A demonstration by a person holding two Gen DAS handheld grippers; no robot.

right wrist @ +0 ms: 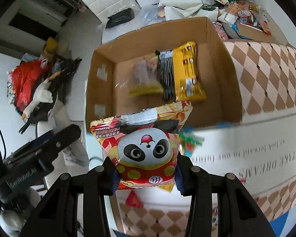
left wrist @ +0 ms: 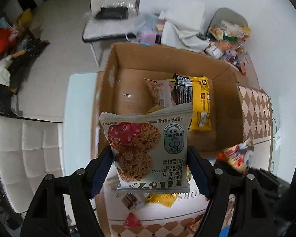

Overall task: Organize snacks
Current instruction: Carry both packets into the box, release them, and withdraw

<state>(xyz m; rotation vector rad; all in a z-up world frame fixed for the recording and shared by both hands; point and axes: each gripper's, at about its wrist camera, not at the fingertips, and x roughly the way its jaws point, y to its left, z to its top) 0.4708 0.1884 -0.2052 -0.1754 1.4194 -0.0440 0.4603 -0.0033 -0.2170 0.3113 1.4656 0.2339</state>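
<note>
The right gripper (right wrist: 147, 172) is clamped on a panda snack bag (right wrist: 144, 148), one finger pressing each lower side, the bag standing upright between them. Beyond it sits an open cardboard box (right wrist: 215, 45) on a desk covered with a checked cloth (right wrist: 266, 75). Inside the box lie a yellow packet (right wrist: 189, 73) and a black packet (right wrist: 166, 75), touching side by side, with a blurred clear packet (right wrist: 144, 73) to their left. The left gripper (right wrist: 49, 148) shows at the left edge, its jaws out of sight. A snack pile (right wrist: 238, 6) lies behind the box.
</note>
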